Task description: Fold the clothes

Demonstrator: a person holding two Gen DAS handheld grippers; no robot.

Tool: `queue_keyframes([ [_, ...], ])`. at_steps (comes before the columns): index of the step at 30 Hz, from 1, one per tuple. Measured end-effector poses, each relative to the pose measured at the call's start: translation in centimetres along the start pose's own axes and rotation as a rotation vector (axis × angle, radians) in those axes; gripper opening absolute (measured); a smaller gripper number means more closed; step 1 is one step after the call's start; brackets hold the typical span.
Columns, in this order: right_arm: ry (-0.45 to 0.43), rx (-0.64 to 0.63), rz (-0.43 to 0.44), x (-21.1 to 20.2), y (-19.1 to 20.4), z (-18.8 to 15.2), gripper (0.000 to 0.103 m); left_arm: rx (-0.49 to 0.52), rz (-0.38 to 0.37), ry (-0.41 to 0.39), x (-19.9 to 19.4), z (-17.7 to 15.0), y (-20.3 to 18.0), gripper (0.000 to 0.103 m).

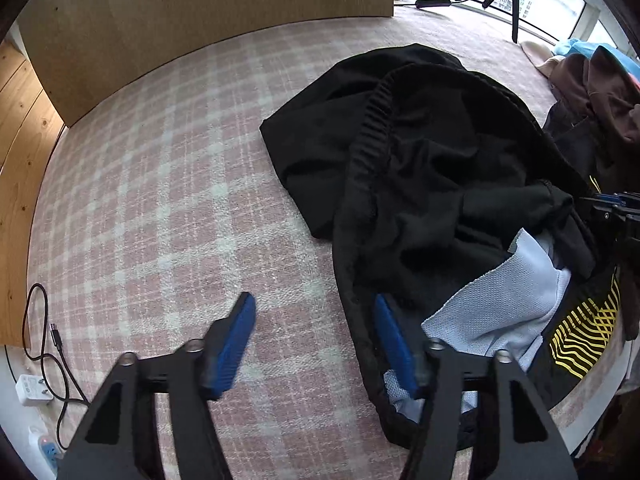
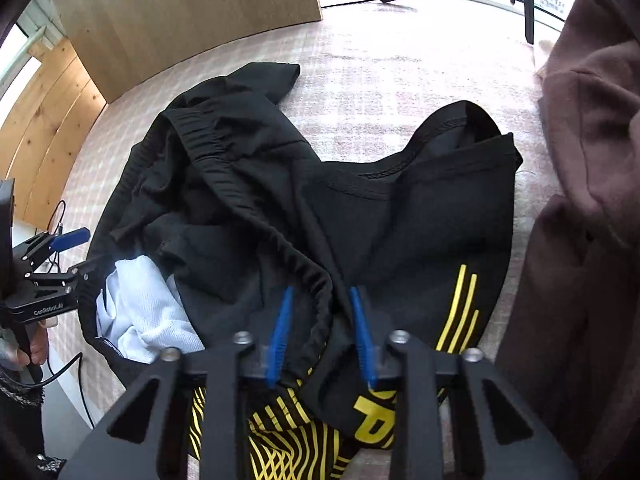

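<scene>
Two grippers: left gripper (image 1: 316, 340) jaws wide apart, one blue pad over checked bedcover (image 1: 160, 200), the other at the edge of the black shorts (image 1: 420, 184). Right gripper (image 2: 322, 332) jaws part-open, straddling the shorts' elastic waistband (image 2: 312, 276), not clamped. One white mesh lining (image 1: 500, 300) shows. Yellow stripes and partial letter "P" on black garment (image 2: 460, 312). Brown garment (image 2: 580, 200) on the right.
</scene>
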State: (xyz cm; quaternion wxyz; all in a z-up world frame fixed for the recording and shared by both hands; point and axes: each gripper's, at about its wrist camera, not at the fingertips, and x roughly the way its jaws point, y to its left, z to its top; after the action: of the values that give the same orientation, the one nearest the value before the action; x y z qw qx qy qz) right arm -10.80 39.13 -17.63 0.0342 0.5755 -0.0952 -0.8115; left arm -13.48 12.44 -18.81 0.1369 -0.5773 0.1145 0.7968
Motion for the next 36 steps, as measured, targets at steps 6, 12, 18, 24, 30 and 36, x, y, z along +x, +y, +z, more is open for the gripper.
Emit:
queue_keyframes([
  [6, -0.065, -0.086, -0.039, -3.1, 0.6, 0.0, 0.021, -0.01, -0.062, -0.053, -1.9, -0.9, -0.1, 0.005],
  [12, -0.077, -0.178, -0.025, -2.4, 1.6, 0.9, 0.03, -0.041, -0.053, -0.098, -4.3, -1.8, 1.2, 0.004],
  [18, 0.0, -0.292, -0.065, 0.4, 3.3, 1.6, 0.033, -0.07, -0.037, -0.129, -6.1, -2.0, 2.1, 0.004],
  [24, -0.101, -0.256, -0.066, -6.3, 1.6, 1.0, 0.006, -0.151, -0.056, -0.234, -10.5, -1.1, 4.9, 0.003],
  [30, -0.336, -0.207, -0.039, -18.7, 0.2, 2.8, 0.006, -0.149, -0.049, -0.442, -20.5, 0.6, 6.8, 0.003],
  [36, -0.551, -0.238, 0.013, -28.9, 2.9, 4.0, 0.006, -0.08, -0.012, -0.623, -30.2, 2.1, 6.9, 0.003],
])
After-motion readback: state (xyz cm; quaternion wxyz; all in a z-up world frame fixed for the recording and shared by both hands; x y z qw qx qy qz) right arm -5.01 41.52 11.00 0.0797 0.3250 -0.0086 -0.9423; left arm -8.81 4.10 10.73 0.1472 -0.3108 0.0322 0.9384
